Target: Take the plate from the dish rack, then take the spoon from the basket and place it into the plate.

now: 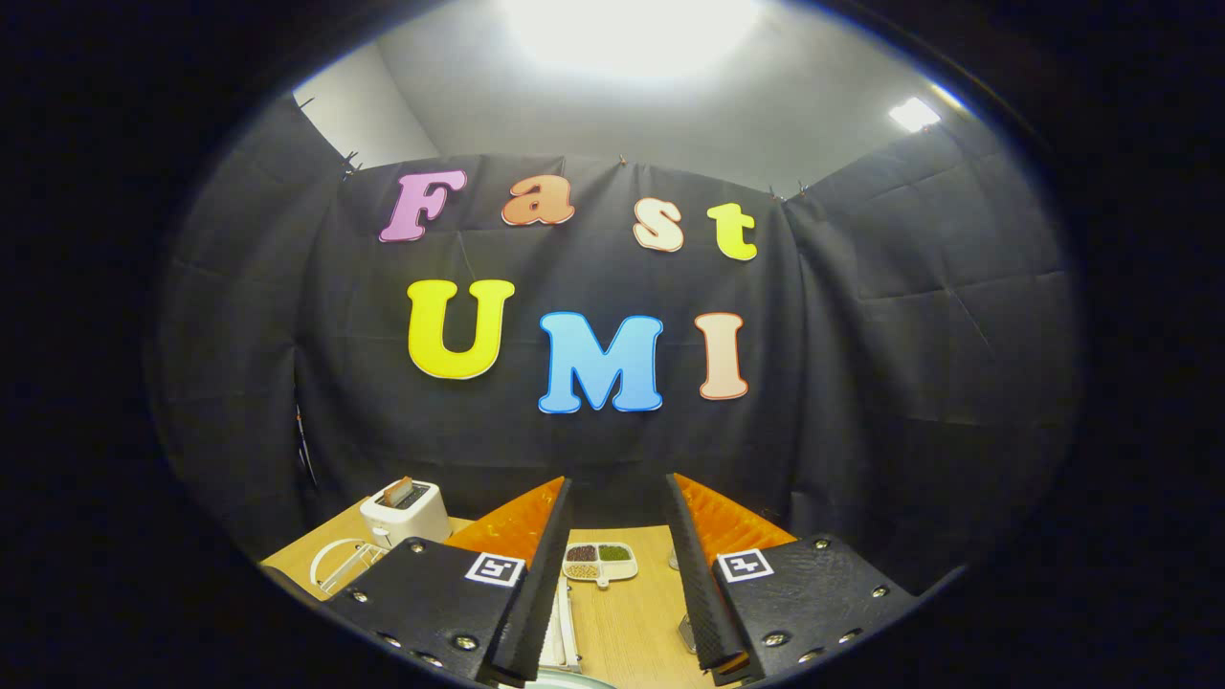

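The tool (618,498) is spread wide, holding nothing, with bare surface (627,612) between its fingers. A sectioned dish (600,562) lies ahead; a toaster (406,512) stands by the surface's far edge.

Tool-mounted fisheye faces the wall, tilted up.

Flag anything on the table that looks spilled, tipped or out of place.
Nothing stands out. The toaster stands upright, the divided dish lies flat between the open gripper fingers with its fillings in their compartments, and the wood table shows no spills.

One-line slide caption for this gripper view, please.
Open gripper held above wooden table, nothing between its fingers; beyond them a divided snack tray, white toaster to one side.
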